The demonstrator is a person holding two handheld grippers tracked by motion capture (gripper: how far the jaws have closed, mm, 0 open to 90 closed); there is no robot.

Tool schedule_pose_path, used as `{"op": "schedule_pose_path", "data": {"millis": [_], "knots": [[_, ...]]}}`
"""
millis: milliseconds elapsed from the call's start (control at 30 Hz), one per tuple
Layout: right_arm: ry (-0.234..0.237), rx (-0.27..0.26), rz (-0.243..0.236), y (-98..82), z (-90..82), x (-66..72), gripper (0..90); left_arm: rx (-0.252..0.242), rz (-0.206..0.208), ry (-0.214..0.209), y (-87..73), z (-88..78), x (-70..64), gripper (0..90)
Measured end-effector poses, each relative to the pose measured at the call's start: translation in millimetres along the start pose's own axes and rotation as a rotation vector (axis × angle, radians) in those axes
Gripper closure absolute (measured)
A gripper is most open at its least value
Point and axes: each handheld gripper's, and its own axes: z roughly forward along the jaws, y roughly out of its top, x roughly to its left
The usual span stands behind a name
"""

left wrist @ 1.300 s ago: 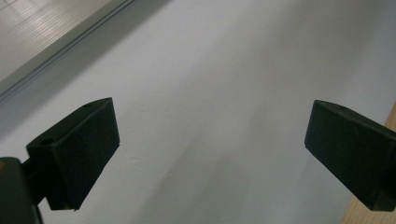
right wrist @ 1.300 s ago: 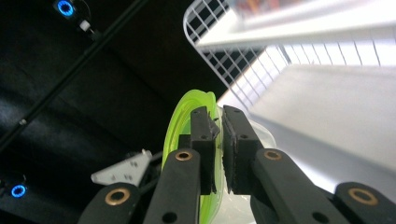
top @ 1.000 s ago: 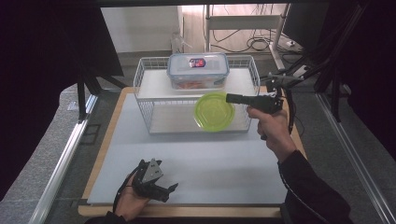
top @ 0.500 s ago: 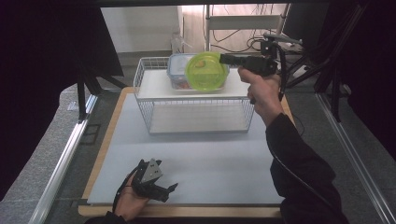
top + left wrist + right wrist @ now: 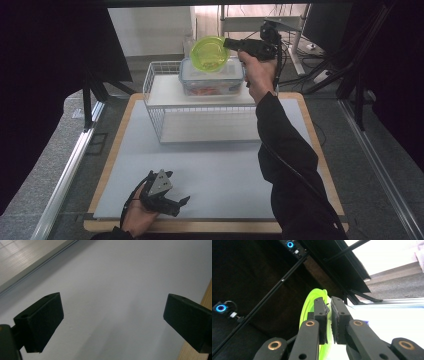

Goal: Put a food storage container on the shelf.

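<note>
Above lidded box: bowl (R gripper clamped).

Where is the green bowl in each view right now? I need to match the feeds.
High view: green bowl top centre, held above the clear container on the wire rack.
Right gripper view: lower centre, rim clamped in the right hand-held gripper.
Left gripper view: just white mat.
Shared landmark: the right hand-held gripper.

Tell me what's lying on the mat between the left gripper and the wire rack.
Nothing: in the high view the grey mat is bare from the left gripper up to the wire rack. The left gripper view shows bare mat too.
</note>
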Motion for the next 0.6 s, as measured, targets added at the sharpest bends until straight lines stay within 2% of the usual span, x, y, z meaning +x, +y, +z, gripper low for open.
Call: {"op": "schedule_pose_path", "data": {"millis": [100, 167, 267, 300, 500, 600], "knots": [[-0.006, -0.009, 0.016, -0.2, 9.7, -3.2, 83.7, -0.001, -0.001, -0.003, -0.2, -0.4, 0.1, 2.8], [-0.025, -0.017, 0.0, 0.3, 12.5, -3.4, 82.6, -0.001, 0.0, -0.005, -0.3, -0.3, 0.2, 2.8], [-0.114, -0.02, -0.069, 0.5, 14.5, 0.5, 80.3, 0.001, 0.004, -0.007, -0.2, 0.0, -0.1, 2.9], [-0.127, -0.024, -0.075, 0.4, 14.9, 0.7, 79.9, 0.003, 0.005, -0.008, -0.1, 0.1, -0.4, 2.9], [-0.176, -0.041, -0.073, 0.4, 14.8, -6.4, 78.0, 0.009, 0.011, -0.011, -0.1, 1.3, -1.1, 2.9], [-0.186, -0.049, -0.07, 0.5, 14.5, -10.3, 76.5, 0.011, 0.011, -0.011, -0.2, 1.5, -1.1, 3.0]]}}
